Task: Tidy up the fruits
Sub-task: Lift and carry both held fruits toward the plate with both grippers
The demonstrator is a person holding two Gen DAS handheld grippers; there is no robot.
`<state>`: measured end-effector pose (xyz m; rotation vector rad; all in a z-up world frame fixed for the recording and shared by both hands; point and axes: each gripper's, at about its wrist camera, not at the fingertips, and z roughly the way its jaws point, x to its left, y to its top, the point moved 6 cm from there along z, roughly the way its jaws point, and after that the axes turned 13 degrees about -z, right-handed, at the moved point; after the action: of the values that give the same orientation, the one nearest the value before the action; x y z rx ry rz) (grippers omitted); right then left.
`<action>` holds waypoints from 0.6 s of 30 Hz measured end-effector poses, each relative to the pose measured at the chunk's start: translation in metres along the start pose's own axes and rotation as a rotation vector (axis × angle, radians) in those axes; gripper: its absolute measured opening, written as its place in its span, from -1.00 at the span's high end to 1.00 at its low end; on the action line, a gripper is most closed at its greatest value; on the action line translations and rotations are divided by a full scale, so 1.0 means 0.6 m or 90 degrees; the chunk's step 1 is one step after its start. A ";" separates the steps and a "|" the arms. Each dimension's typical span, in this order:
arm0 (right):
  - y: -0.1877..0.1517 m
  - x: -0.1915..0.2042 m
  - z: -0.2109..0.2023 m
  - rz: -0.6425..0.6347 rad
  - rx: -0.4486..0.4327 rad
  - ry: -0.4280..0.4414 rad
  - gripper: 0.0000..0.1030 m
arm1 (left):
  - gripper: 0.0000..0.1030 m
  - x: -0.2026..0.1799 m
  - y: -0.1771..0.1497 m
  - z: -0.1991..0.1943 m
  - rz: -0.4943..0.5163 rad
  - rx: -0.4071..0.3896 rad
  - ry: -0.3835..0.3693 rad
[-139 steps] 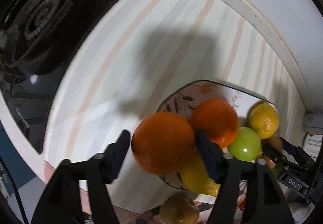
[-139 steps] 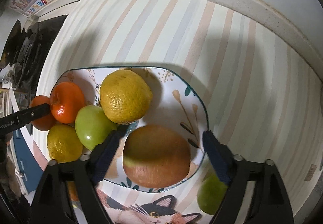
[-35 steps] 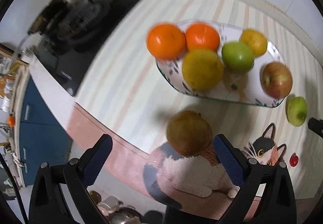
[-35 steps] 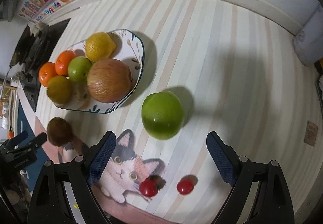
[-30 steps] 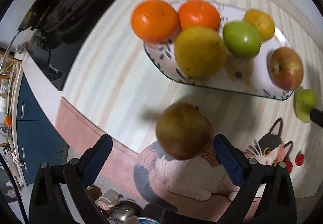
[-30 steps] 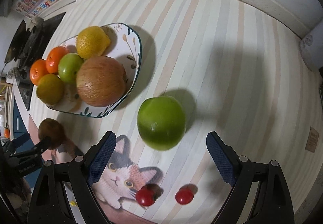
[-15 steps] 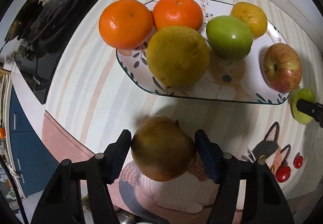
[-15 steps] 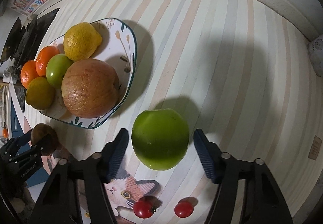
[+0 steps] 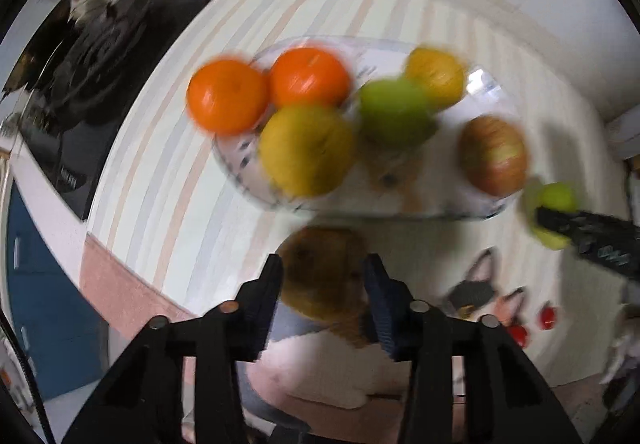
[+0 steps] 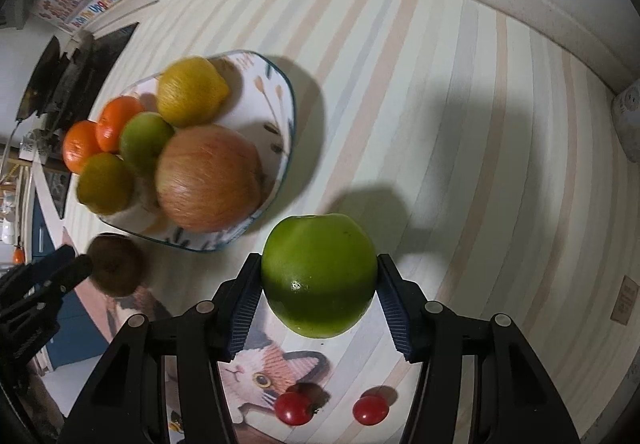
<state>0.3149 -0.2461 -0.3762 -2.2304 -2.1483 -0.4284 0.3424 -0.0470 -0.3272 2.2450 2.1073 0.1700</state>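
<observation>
Left view motion-blurred, right sharp (fisheye-curved edges), soft shadows under overhead light

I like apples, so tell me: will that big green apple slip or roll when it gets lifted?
Probably it holds: the right tool is closing on the green apple, its ribbed pads at the widest part. The skin looks smooth and shiny, so it might slip a little. It is round, so if let go on the flat striped mat it would likely roll.

Two oranges [image 10: 82, 144], two lemons [image 10: 191, 91], two green apples [image 10: 319, 275], one red apple [image 10: 208, 176], one kiwi [image 10: 115, 263], two cherry tomatoes [image 10: 295, 408], one plate [image 10: 280, 91]
</observation>
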 end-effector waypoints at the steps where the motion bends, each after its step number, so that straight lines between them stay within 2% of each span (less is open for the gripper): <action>1: 0.000 0.001 -0.004 -0.003 -0.002 -0.002 -0.15 | 0.26 -0.011 0.007 -0.011 0.012 -0.008 -0.002; 4: 0.004 0.004 -0.010 -0.004 -0.004 0.002 -0.15 | 0.25 -0.021 0.019 -0.015 0.031 -0.009 0.001; 8: -0.006 0.001 -0.017 0.010 -0.012 0.018 -0.15 | 0.19 0.017 0.006 0.002 -0.043 0.045 -0.039; 11: -0.011 -0.007 -0.014 0.024 -0.007 0.031 -0.15 | -0.08 0.034 -0.008 0.015 -0.081 0.072 -0.060; 12: -0.013 -0.008 -0.010 0.026 -0.005 0.032 -0.15 | -0.10 0.033 -0.011 0.021 -0.082 0.079 -0.063; 13: -0.012 -0.010 -0.006 0.026 -0.003 0.033 -0.15 | -0.09 0.031 -0.016 0.029 -0.079 0.088 -0.060; 15: -0.017 -0.011 0.001 0.025 -0.001 0.033 -0.15 | -0.28 0.029 -0.015 0.044 -0.062 0.083 -0.034; 18: -0.016 -0.003 0.001 0.020 -0.001 0.032 -0.15 | -0.29 0.029 -0.007 0.059 -0.044 0.066 0.010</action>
<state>0.3054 -0.2471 -0.3790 -2.2270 -2.0859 -0.4805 0.3434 -0.0280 -0.3622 2.2283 2.2479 0.0784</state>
